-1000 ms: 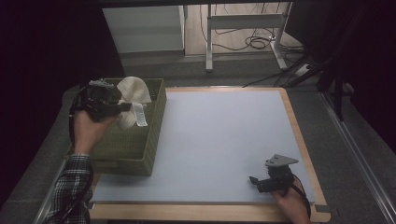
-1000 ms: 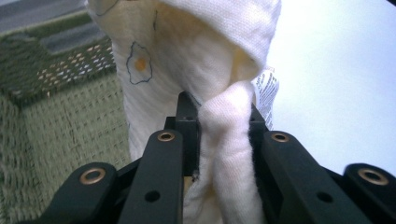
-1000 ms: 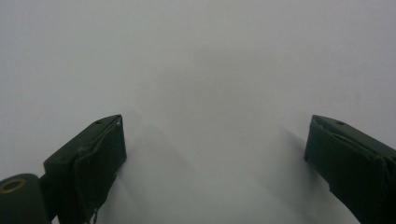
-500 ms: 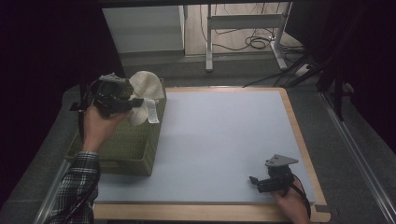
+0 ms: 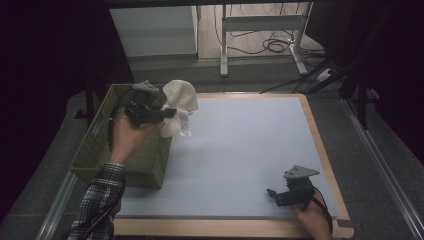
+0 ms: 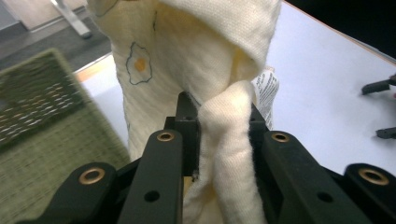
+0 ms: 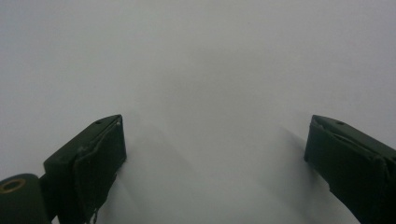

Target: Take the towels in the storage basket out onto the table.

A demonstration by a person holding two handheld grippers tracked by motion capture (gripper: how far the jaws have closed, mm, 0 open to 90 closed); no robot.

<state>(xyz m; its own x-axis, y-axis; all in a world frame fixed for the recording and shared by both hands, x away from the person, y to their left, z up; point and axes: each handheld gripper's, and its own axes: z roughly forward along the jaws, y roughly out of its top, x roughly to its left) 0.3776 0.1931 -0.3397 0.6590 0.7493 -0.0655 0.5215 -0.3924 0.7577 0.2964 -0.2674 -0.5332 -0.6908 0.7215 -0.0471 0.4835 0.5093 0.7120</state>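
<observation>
Transfer step in hand, judged from the high view: left tool [image 5: 167, 111] carries a cream cloth [image 5: 181, 100] over the green basket [image 5: 100, 145] rim, toward the table [image 5: 240, 145]. Left gripper view — jaws clamped on a cloth fold [image 6: 224, 140]. Right gripper view — right tool [image 7: 215, 154] jaws stand apart, holding nothing. Next move calls for lowering the cloth onto the table.

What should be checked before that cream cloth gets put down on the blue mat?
1. Left tongs clamped on the cream cloth: ok.
2. Cloth lifted out of the green basket: ok, though it hangs at the rim.
3. Blue mat bare where the cloth would land: ok.
4. Right tongs open and away from the landing spot: ok.
5. Cloth's white tag hanging free: ok.
6. More items in the basket: cannot tell.
</observation>
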